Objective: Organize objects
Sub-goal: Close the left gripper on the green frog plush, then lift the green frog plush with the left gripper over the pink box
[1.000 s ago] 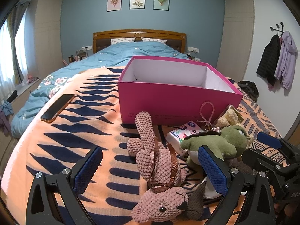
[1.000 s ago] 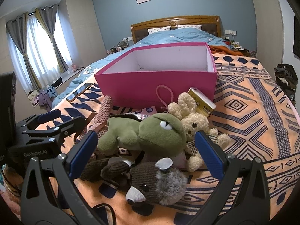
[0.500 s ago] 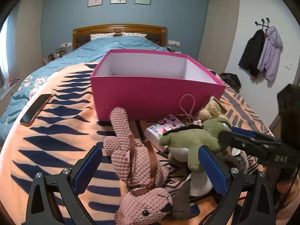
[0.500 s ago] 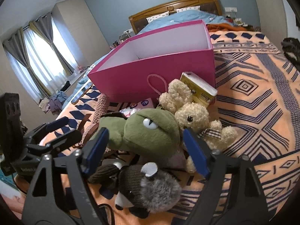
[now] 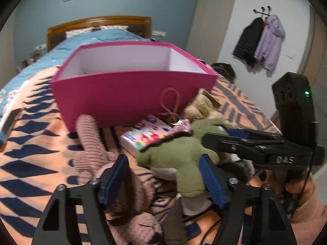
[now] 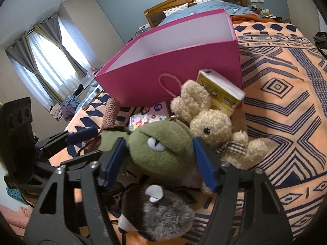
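- The green plush turtle (image 6: 163, 151) is seen lying on the patterned blanket (image 6: 286, 94) of the bed, in front of the open pink box (image 6: 184, 65).
- The right gripper (image 6: 158, 163) has just been closing – its blue fingers (image 6: 204, 163) are set on either side of the turtle's head, seemingly touching it.
- The left gripper (image 5: 163, 181) has just been closing too – half open, around the pink knitted rabbit (image 5: 92, 143) and the turtle's leg; a firm hold cannot be told.

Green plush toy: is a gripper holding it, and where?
Right gripper, jaws just closing, brackets green plush toy at its head; firm grip cannot be told.
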`<state>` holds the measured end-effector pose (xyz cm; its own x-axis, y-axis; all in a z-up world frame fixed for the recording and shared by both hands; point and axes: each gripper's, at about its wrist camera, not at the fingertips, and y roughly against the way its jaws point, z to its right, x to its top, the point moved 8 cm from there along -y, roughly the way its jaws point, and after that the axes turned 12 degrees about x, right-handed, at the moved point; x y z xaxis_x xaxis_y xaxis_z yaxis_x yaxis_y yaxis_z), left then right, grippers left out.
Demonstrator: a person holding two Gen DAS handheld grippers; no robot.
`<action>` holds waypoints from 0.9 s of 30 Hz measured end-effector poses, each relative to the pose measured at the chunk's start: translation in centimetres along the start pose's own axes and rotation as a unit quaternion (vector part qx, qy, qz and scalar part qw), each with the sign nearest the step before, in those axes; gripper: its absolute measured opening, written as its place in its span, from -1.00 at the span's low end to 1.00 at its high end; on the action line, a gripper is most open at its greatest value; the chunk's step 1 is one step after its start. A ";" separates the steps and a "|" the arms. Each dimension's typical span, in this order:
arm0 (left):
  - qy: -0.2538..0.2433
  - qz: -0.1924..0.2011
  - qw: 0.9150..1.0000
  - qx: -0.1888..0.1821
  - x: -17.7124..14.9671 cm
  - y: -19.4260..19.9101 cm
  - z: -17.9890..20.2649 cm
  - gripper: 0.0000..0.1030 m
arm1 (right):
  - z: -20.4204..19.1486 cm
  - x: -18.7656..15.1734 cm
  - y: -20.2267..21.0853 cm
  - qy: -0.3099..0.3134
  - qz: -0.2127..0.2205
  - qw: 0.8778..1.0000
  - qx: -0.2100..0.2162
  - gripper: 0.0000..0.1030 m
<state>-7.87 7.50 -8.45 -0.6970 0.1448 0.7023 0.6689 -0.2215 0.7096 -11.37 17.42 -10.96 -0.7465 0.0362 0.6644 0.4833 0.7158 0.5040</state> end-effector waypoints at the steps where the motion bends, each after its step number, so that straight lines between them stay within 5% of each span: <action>1: 0.001 -0.003 1.000 -0.007 -0.1 -0.1 0.1 0.39 | 0.1 -0.1 0.1 -0.003 0.004 1.000 0.003 0.28; 3: 0.003 -0.006 1.000 -0.017 -0.3 -0.2 0.3 0.24 | 0.3 -0.4 0.3 -0.011 0.006 1.000 0.010 0.25; 12: 0.010 -0.013 0.999 -0.038 -0.2 0.5 0.7 0.11 | -0.5 -0.4 1.3 -0.014 0.018 1.000 0.004 0.23; 27: 0.015 0.065 0.997 -0.046 3.9 6.0 -1.2 0.11 | -5.4 3.7 3.8 0.059 0.044 0.997 0.019 0.23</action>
<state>-6.91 5.59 -1.50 -0.6144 0.0806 0.7849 0.7287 -0.3234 0.6036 -9.82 16.48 -3.58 -0.6415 0.0192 0.7669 0.5254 0.7394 0.4210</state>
